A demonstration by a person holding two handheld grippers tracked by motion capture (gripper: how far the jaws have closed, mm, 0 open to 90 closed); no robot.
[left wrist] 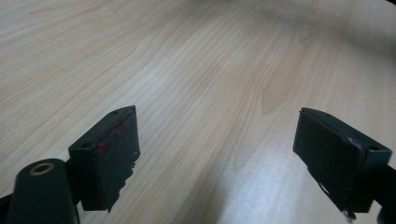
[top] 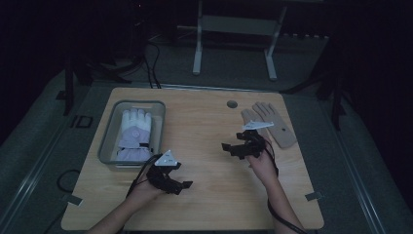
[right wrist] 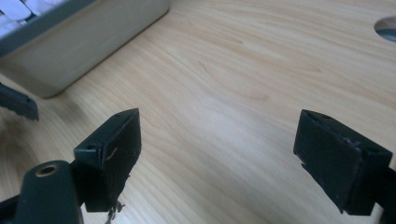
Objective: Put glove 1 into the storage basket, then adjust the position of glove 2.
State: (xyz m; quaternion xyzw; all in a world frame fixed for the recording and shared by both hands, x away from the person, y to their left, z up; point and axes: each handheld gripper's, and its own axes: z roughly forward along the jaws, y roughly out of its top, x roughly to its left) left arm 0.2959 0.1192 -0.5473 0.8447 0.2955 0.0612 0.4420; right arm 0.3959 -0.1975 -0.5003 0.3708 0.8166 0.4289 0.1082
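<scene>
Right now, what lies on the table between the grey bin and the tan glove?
In the high view, the right gripper hovers between the grey bin and the tan glove; otherwise bare wood.

Dim lab or recording studio: bare wooden table [top: 204, 195] on grey carpet [top: 39, 141], trailing floor cables [top: 155, 63], metal stand legs [top: 197, 53] behind.

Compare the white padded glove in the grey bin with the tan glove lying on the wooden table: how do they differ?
The white padded glove looks thick and bulky, with a darker strap at the cuff; the tan glove looks thin and flat. The white one lies inside the grey bin at the table's left; the tan one lies bare on the wooden table at its right, by the right gripper. Both lie with fingers pointing away from the person, and neither is gripped.
</scene>
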